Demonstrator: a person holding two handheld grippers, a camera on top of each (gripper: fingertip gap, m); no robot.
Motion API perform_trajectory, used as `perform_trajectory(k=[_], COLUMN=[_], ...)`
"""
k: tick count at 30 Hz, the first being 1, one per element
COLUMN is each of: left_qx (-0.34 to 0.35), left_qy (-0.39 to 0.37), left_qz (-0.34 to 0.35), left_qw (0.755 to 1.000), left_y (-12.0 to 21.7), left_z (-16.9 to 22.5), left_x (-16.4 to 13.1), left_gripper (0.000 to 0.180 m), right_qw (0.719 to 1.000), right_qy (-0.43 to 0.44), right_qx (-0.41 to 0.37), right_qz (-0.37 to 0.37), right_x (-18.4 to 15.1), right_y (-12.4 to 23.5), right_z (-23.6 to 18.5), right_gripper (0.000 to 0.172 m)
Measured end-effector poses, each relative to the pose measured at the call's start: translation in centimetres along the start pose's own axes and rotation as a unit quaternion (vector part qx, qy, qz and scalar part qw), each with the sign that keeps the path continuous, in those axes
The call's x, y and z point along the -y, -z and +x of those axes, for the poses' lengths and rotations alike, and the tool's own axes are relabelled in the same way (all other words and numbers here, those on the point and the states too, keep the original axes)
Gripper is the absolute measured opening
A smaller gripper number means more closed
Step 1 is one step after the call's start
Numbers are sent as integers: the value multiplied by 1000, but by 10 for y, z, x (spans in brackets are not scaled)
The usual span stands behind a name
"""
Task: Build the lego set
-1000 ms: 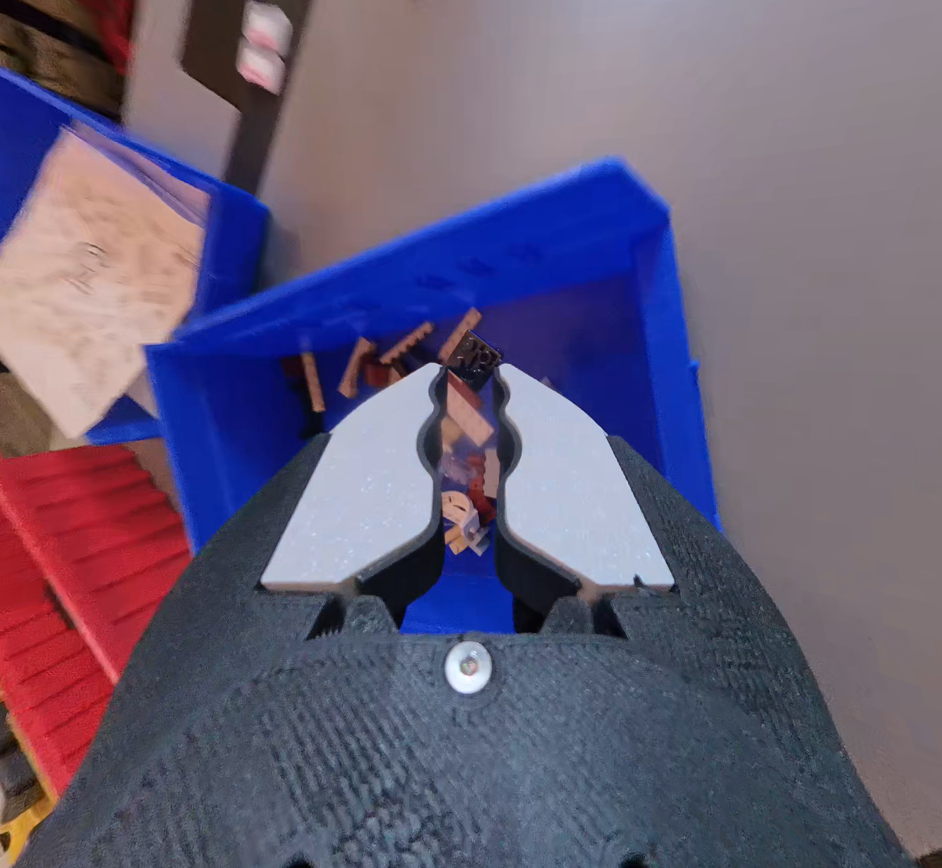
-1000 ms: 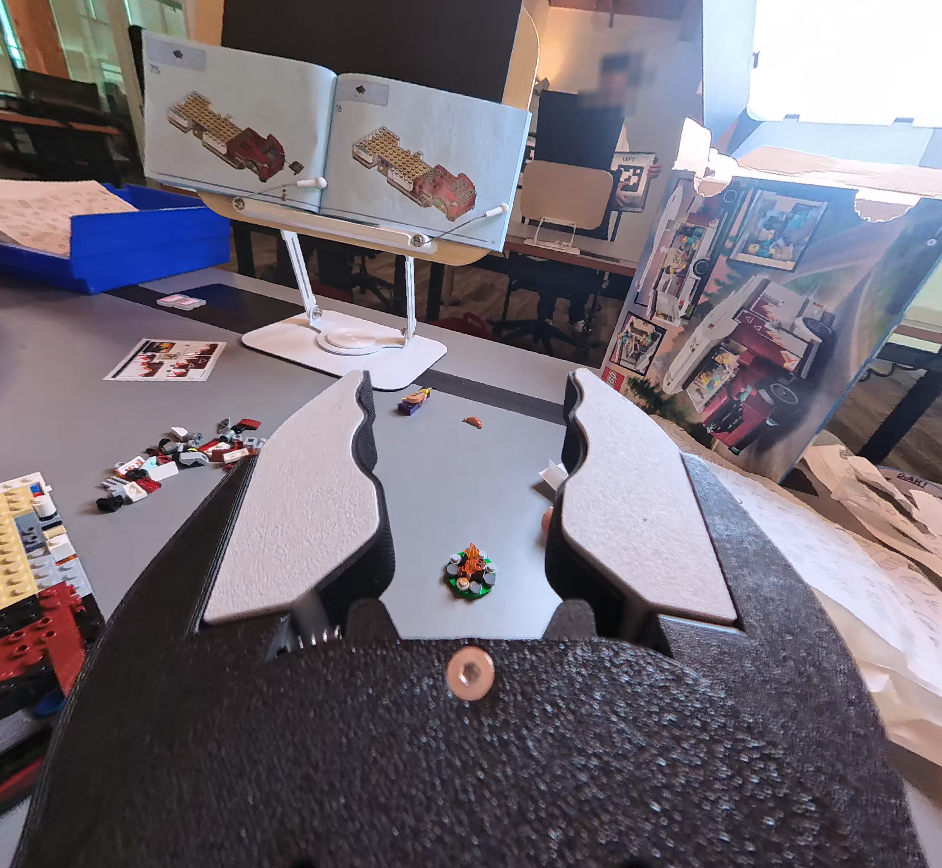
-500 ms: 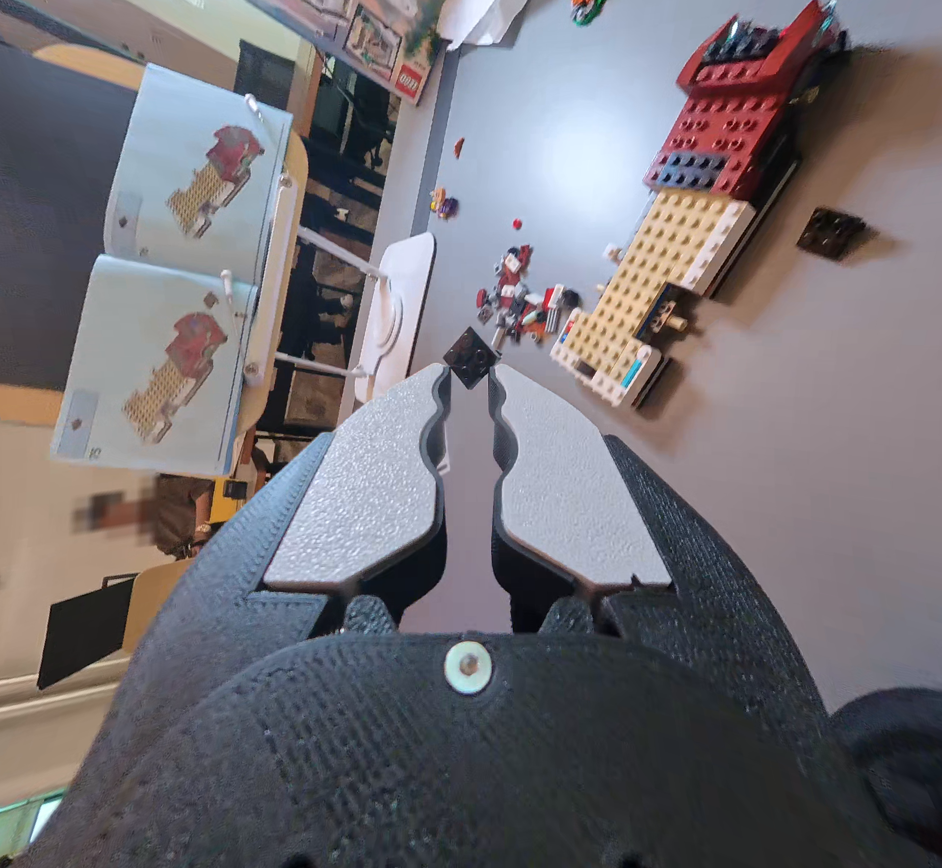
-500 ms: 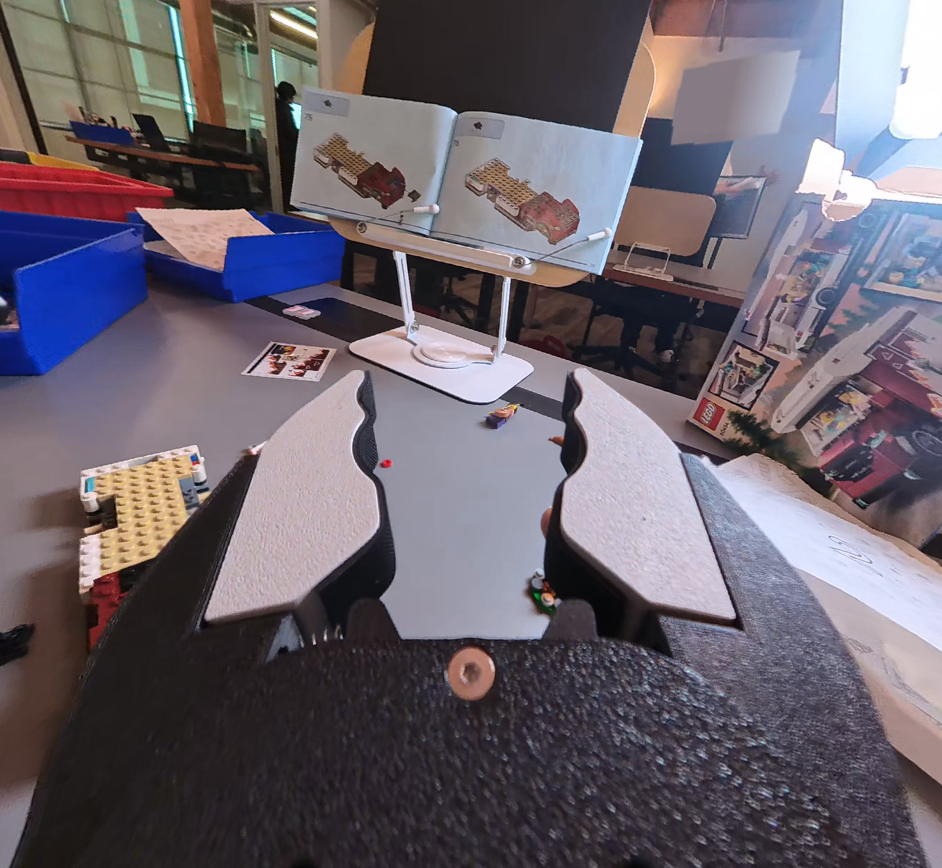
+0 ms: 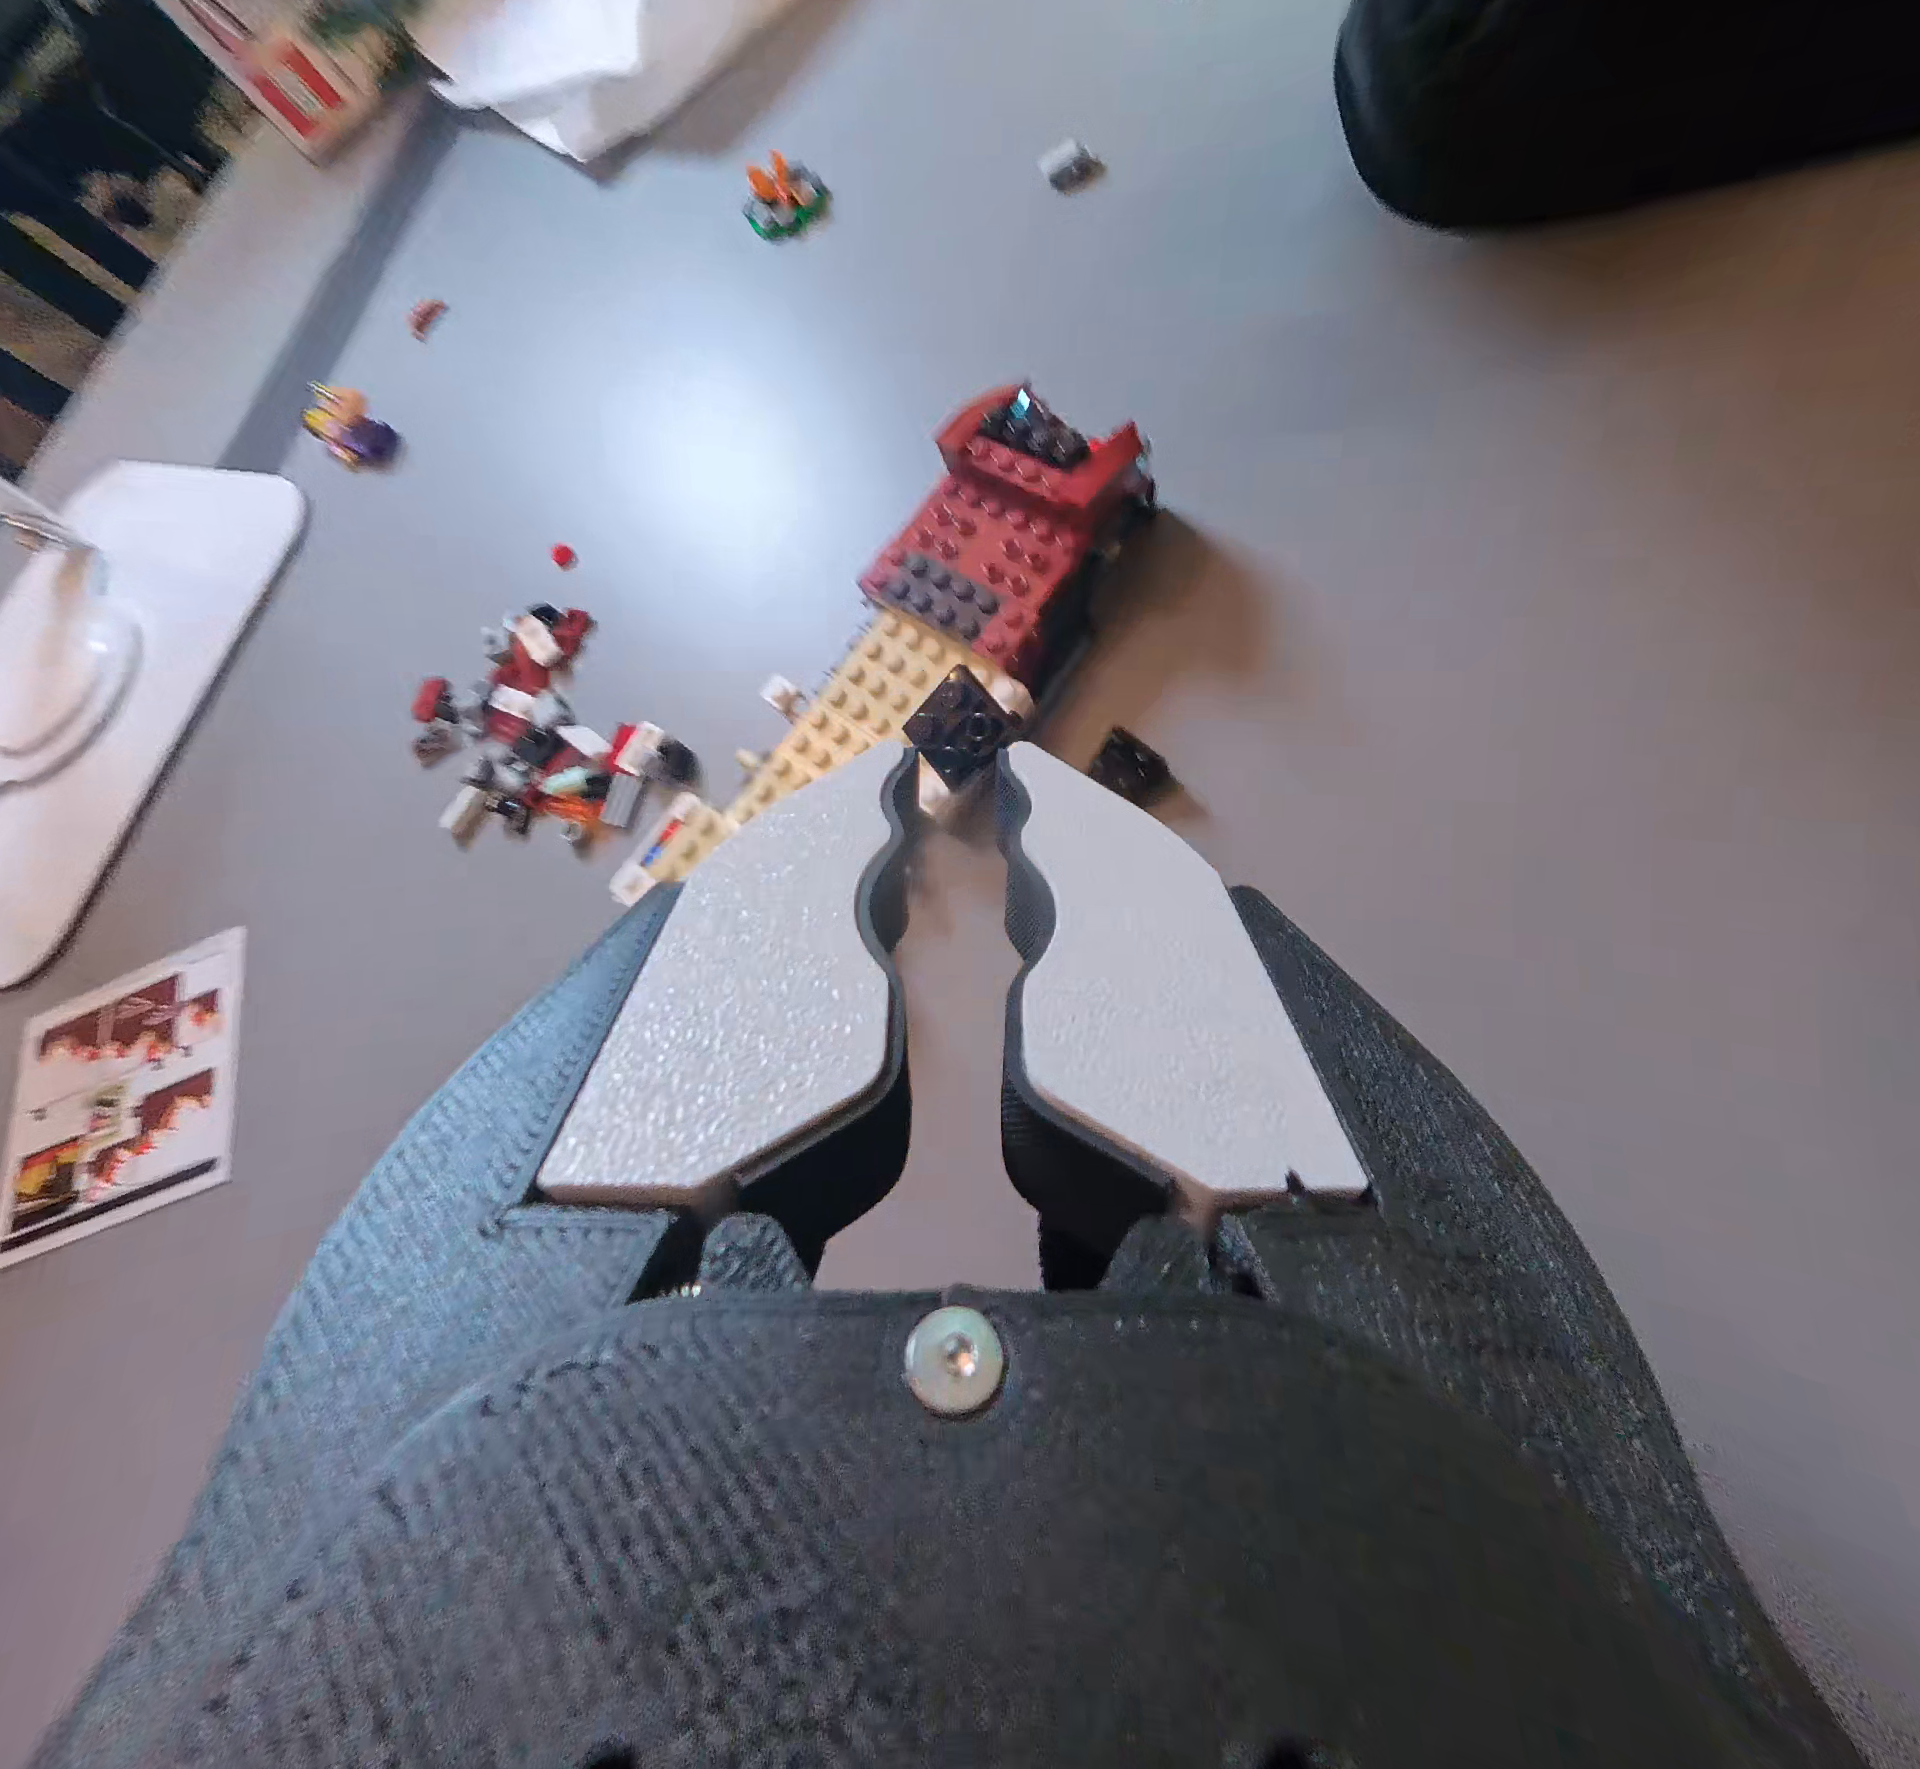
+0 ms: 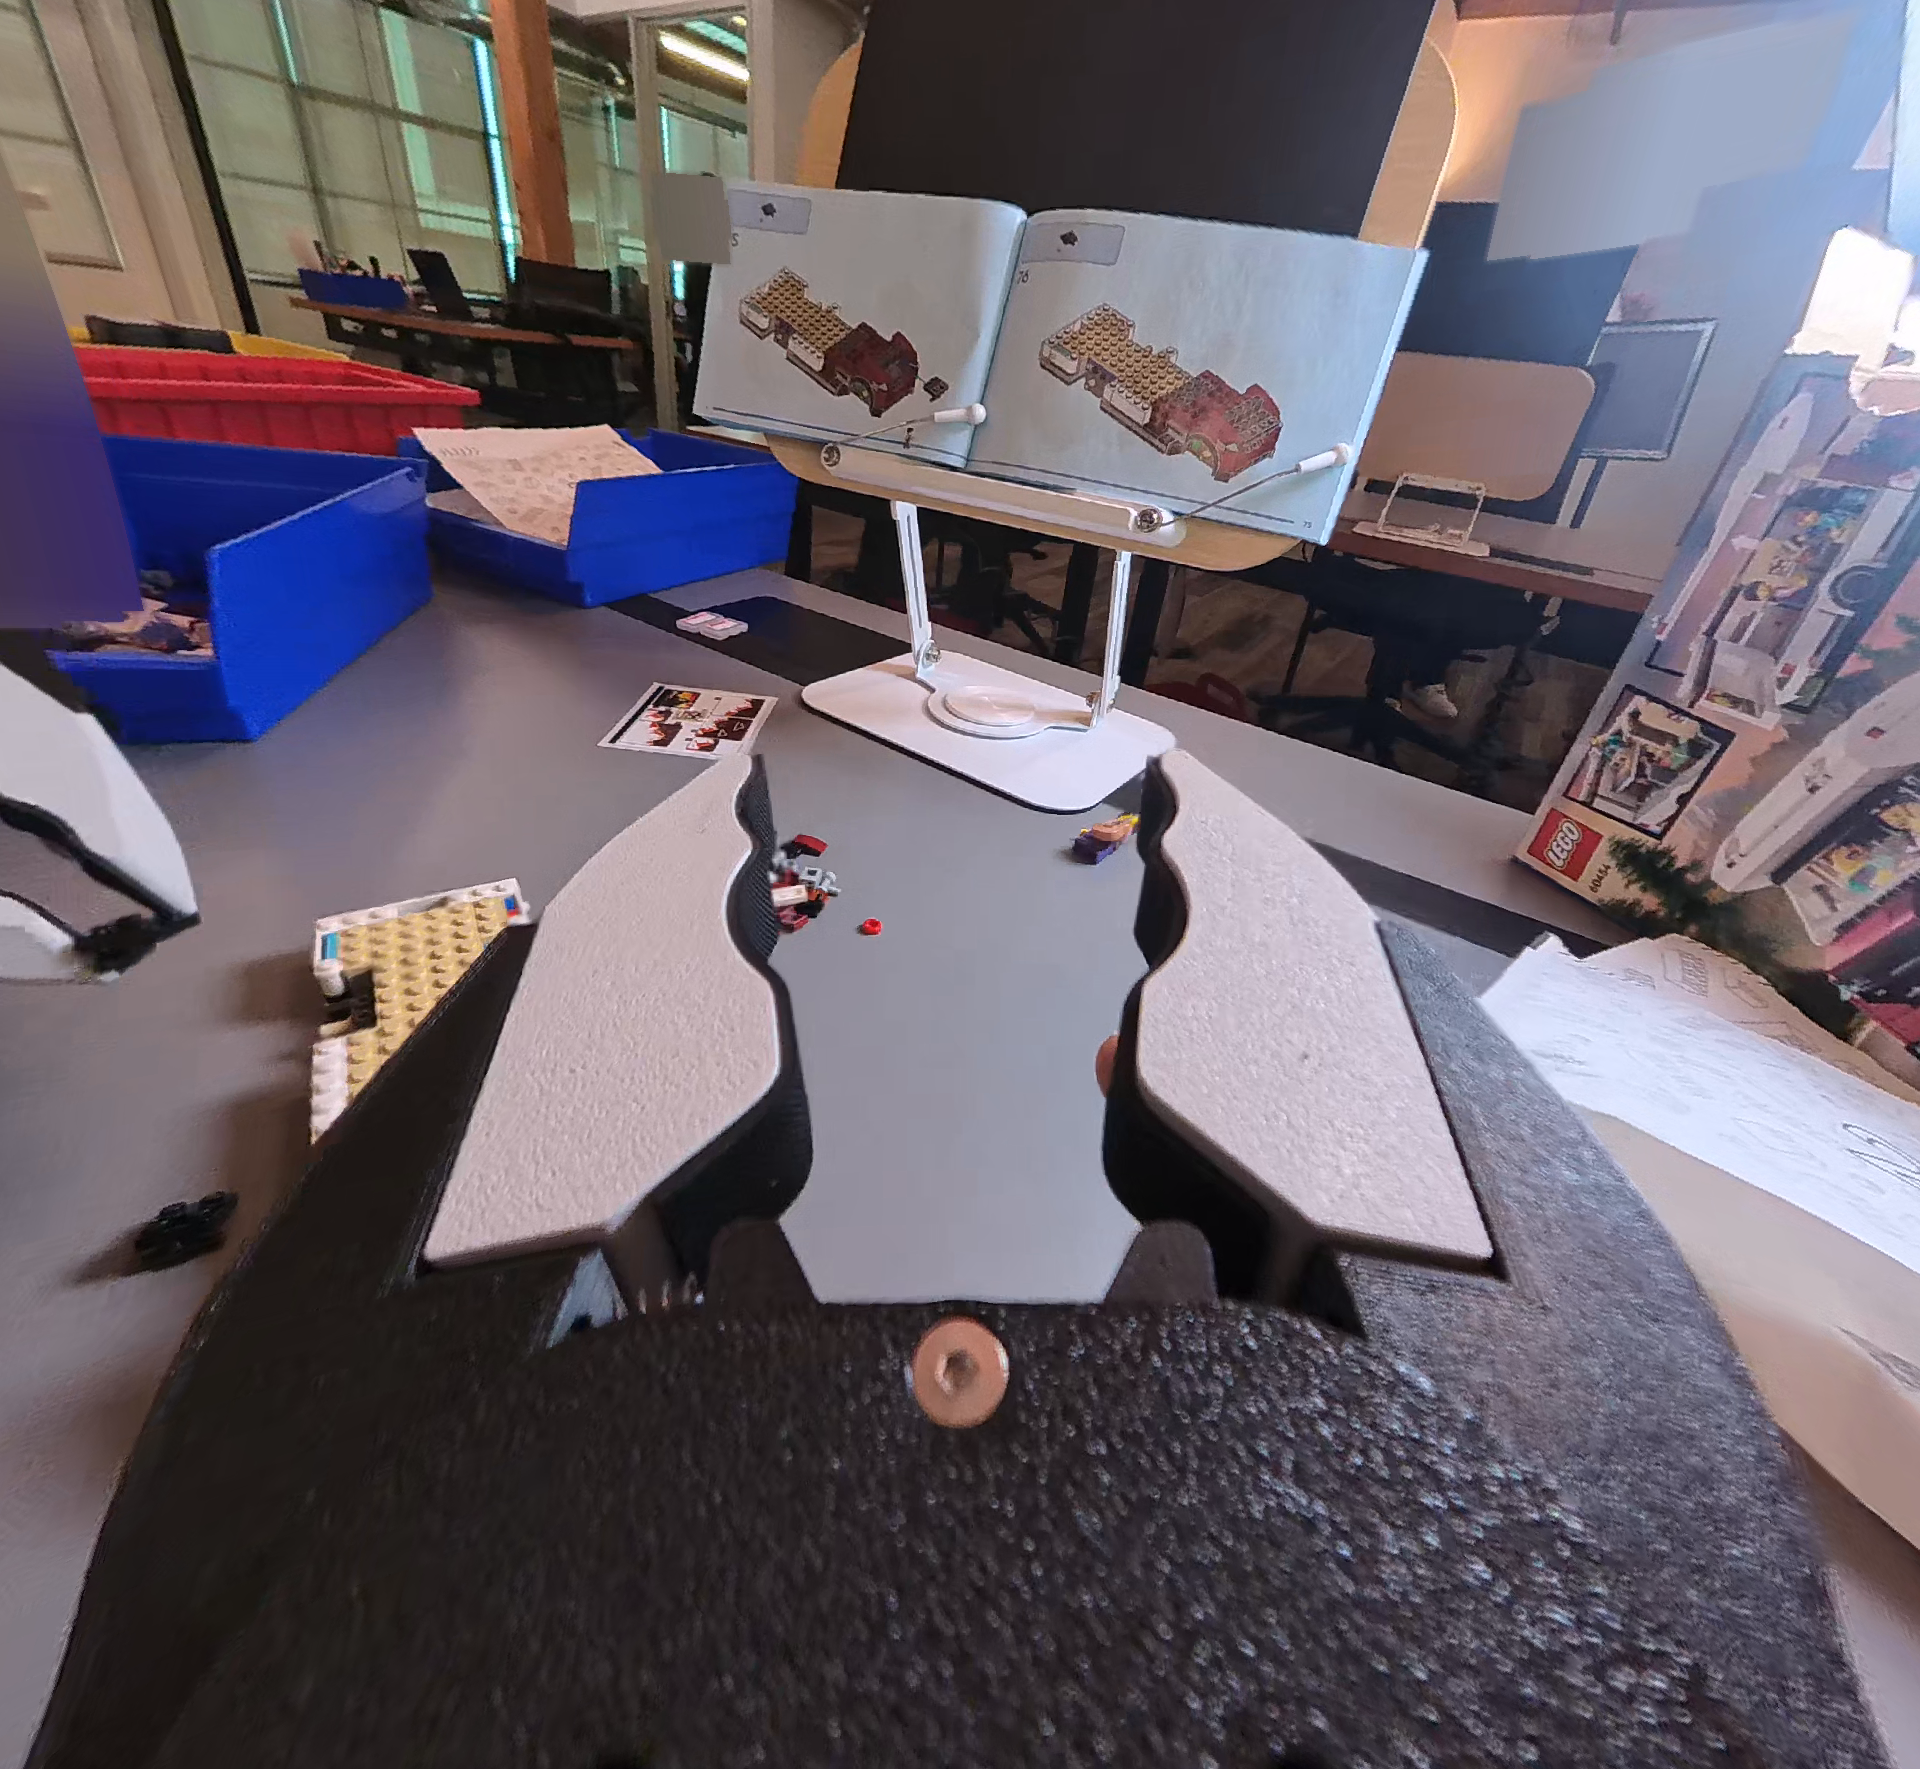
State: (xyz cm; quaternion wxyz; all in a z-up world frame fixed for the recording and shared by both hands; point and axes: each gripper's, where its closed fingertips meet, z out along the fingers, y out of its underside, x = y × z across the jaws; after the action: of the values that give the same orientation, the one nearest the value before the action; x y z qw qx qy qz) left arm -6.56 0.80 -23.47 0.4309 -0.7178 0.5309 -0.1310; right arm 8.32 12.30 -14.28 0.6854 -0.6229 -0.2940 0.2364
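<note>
The left gripper (image 5: 961, 763) is clenching a small dark brown square plate (image 5: 961, 727) at its fingertips, just above the tan deck of the brick vehicle (image 5: 977, 607). Squaring it to the studs would help. The right gripper (image 6: 951, 846) is hanging spread wide, gripping nothing, over bare grey table (image 6: 956, 1044).

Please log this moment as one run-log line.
left tongs: shut on dark brown plate, above tan-and-red brick model | right tongs: open, empty
</note>
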Motion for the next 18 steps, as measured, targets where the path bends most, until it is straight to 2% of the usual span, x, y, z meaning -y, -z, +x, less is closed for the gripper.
perform_trajectory(k=[3,7,10,13,18], left_qx=[-52,-86,-89,-99,-38], left_qy=[9,19,29,45,90], left_qz=[-59,-104,-97,-79,-22], left_qw=[997,991,991,991,995], left_y=[-9,-17,-19,-17,-6], left_z=[18,31,30,27,-11], left_x=[-27,-51,-51,-48,-43], left_gripper=[14,15,19,30,33], right_qw=[995,954,920,898,875], right_qy=[-1,-12,-10,16,52], right_qx=[70,207,271,295,315], right_qz=[-77,-215,-282,-326,-364], right_x=[-24,-72,-97,-115,-130], right_y=[-8,-3,7,15,23], right_z=[-22,-70,-96,-107,-117], right_gripper=[72,77,81,84,81])
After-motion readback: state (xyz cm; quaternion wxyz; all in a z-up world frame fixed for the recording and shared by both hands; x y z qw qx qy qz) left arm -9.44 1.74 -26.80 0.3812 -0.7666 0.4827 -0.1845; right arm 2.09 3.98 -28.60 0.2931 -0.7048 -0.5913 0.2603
